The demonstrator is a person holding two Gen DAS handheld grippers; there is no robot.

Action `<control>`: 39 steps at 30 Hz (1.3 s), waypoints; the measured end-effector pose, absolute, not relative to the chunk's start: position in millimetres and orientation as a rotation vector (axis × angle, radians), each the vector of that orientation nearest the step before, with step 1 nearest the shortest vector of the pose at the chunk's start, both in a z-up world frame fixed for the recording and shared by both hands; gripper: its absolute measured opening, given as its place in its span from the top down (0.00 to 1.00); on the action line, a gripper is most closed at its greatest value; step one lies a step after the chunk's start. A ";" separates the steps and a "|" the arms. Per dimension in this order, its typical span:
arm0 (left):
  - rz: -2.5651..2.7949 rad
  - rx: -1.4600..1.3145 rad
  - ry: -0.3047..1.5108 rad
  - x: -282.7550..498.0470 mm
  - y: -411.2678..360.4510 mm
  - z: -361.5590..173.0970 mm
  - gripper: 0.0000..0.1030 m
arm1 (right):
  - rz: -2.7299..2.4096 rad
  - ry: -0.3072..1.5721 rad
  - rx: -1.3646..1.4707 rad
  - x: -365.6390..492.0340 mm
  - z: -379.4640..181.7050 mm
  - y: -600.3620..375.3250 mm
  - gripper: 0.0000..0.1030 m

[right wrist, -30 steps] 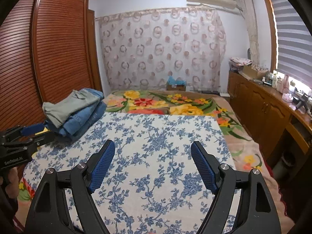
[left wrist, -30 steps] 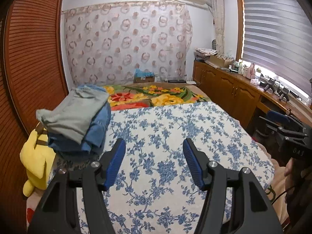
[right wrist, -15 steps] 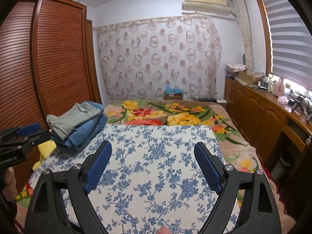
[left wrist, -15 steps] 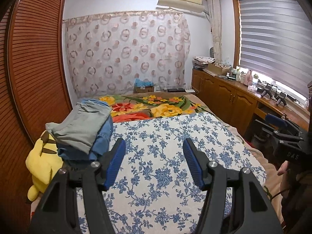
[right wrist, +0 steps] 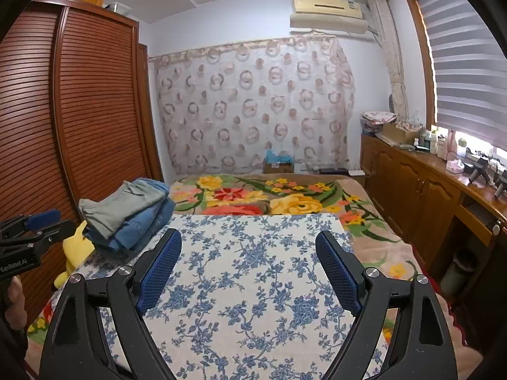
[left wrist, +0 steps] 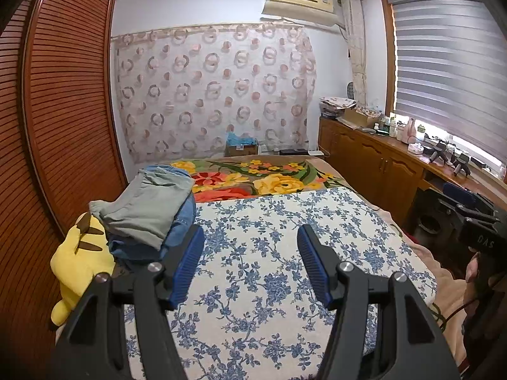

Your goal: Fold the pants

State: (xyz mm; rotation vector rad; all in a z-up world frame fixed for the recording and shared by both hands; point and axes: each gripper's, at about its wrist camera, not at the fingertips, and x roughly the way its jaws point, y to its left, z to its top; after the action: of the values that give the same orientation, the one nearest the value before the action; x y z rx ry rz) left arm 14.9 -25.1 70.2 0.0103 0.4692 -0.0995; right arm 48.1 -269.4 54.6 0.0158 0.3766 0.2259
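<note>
Grey pants atop jeans, far-left of left tool, untouched

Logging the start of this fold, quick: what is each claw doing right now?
Left claw: open, holding nothing, above the blue floral sheet.
Right claw: open, holding nothing, also over the sheet.

Folded grey-green pants top a stack of blue jeans at the bed's left edge
</note>
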 end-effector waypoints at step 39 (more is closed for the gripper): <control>-0.097 0.011 0.468 13.9 -25.1 68.7 0.41 | 0.222 0.377 0.009 48.5 52.0 -268.4 0.14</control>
State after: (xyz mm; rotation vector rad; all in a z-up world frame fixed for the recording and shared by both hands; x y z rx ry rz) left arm 13.9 -25.1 68.7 0.0109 0.4683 -0.0971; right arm 48.5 -268.4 52.0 0.0093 0.3772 0.2216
